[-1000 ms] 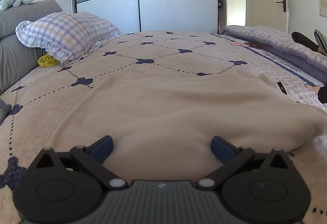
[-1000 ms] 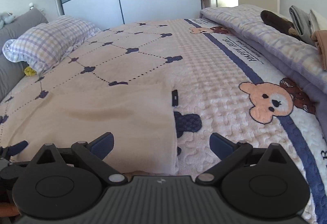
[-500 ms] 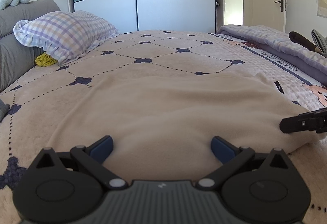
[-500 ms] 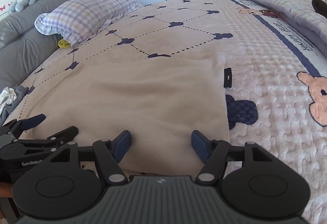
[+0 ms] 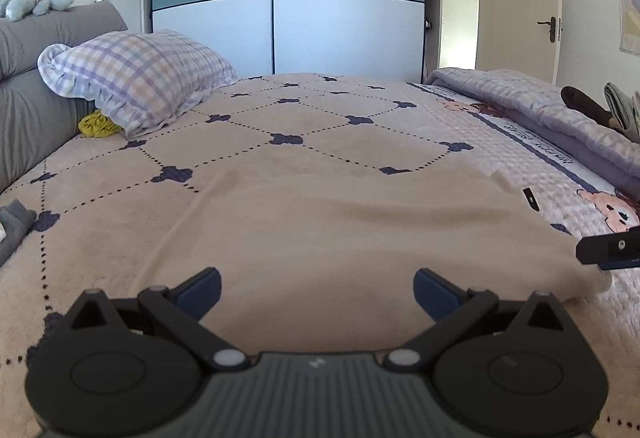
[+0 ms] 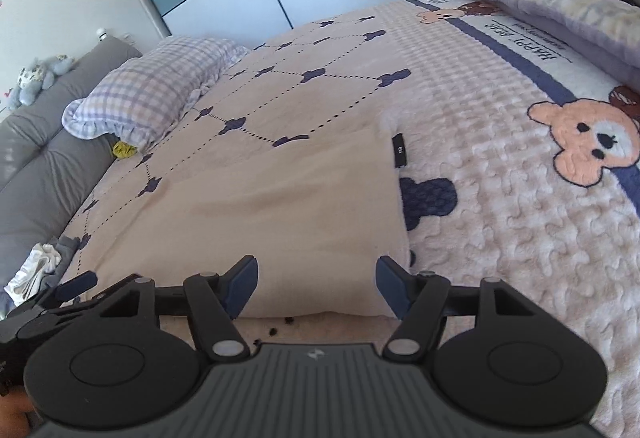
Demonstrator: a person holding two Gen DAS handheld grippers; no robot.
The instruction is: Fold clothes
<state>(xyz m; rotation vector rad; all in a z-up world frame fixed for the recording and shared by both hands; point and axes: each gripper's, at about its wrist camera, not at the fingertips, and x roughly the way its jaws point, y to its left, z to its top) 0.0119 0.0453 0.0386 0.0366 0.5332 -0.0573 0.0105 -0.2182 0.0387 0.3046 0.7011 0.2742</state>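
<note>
A beige fleece garment [image 5: 340,238] lies spread flat on the bed, a small black label [image 5: 529,198] at its right edge. My left gripper [image 5: 316,278] is open over the garment's near edge with its pads apart above the cloth. My right gripper [image 6: 317,266] hovers at the near right corner of the garment [image 6: 280,206]. Its jaws are partly narrowed, the cloth's edge lies between the blue pads, and no pinch shows. One finger of the right gripper [image 5: 608,248] pokes into the left wrist view. The left gripper [image 6: 76,284] shows at the lower left of the right wrist view.
A plaid pillow [image 5: 140,86] leans on the grey headboard [image 5: 32,70], with a yellow cloth [image 5: 98,124] beside it. A folded lilac quilt [image 5: 540,110] with dark clothes on top lies at the right. Crumpled grey and white clothes [image 6: 38,266] lie at the bed's left edge.
My right gripper narrowed its jaws, swung left and tilted over the garment's near right corner, and its finger came into the left wrist view. The left gripper stayed put.
</note>
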